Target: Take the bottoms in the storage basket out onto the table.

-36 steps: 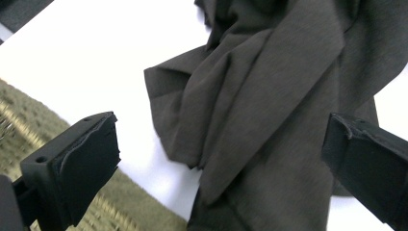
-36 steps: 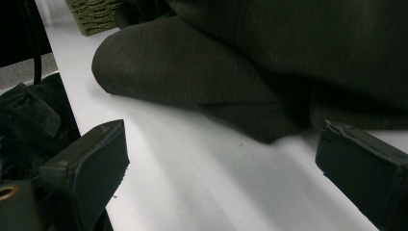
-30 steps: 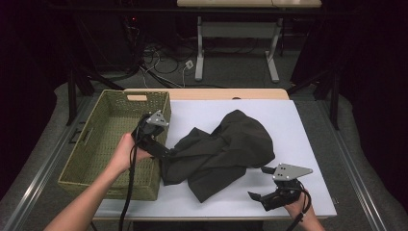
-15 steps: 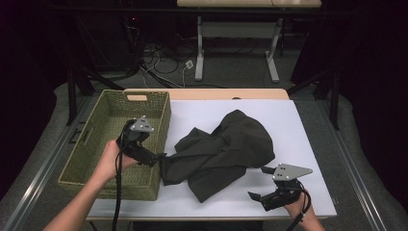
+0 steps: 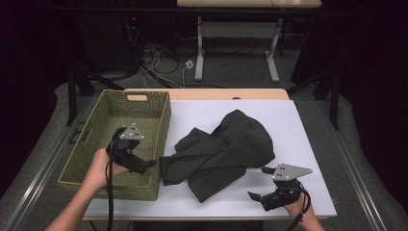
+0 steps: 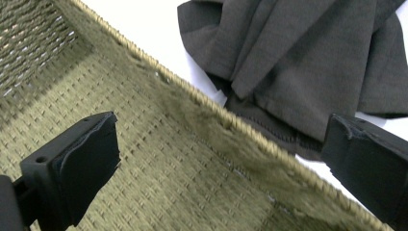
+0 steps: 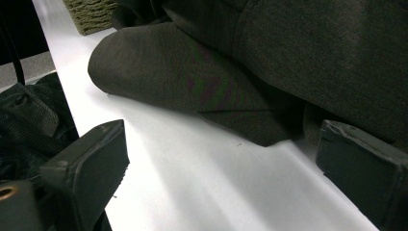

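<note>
A dark grey garment lies crumpled on the white table. Its left edge rests against the right wall of a green woven basket. My left gripper hovers open inside the basket by that wall. In the left gripper view the open left gripper straddles the rim of the basket, with the garment just beyond. My right gripper rests open near the front right edge. In the right gripper view the open right gripper points low at a fold of the garment.
The basket takes up the table's left end, and its corner shows far off in the right gripper view. Bare white table lies between the right jaws. Cables and desk legs stand on the floor behind.
My left gripper has drawn back from the garment's edge, moving left and toward the person over the basket. The right gripper has not moved.
</note>
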Demonstrator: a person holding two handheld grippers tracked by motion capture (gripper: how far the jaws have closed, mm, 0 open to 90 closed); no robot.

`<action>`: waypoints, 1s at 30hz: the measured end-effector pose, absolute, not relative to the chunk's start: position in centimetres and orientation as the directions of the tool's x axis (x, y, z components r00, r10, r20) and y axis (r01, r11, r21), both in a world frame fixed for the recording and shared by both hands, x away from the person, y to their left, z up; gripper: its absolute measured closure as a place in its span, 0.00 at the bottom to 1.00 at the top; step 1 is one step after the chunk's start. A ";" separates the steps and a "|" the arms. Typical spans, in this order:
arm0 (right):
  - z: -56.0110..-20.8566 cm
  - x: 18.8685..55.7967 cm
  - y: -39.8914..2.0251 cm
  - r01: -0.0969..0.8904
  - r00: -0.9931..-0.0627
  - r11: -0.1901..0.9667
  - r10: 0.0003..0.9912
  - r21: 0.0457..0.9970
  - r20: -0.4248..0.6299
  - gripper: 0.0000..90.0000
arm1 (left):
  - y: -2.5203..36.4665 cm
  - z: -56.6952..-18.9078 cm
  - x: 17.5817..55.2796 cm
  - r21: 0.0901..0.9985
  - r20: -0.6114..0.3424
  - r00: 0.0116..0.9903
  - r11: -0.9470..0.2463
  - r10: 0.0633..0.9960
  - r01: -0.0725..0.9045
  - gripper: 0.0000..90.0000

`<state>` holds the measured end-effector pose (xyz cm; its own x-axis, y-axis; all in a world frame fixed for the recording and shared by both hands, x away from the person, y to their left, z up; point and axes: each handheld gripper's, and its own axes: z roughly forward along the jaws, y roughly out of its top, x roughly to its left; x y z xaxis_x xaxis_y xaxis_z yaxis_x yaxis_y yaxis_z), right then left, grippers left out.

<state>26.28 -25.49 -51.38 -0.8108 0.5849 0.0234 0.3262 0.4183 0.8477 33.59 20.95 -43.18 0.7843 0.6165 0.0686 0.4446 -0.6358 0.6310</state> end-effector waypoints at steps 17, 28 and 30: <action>-51.4 26.3 -25.4 0.329 -0.811 0.423 0.584 0.844 0.024 0.04 | 22.9 -43.4 31.4 0.634 0.080 0.761 -0.622 0.643 0.459 0.00; -51.2 26.1 -25.3 0.325 -0.808 0.424 0.589 0.845 0.015 0.05 | 23.9 -44.2 30.0 0.640 0.080 0.754 -0.613 0.653 0.463 0.00; -51.2 26.1 -25.3 0.321 -0.812 0.430 0.584 0.844 0.011 0.05 | 24.1 -44.3 29.8 0.639 0.085 0.751 -0.614 0.655 0.463 0.00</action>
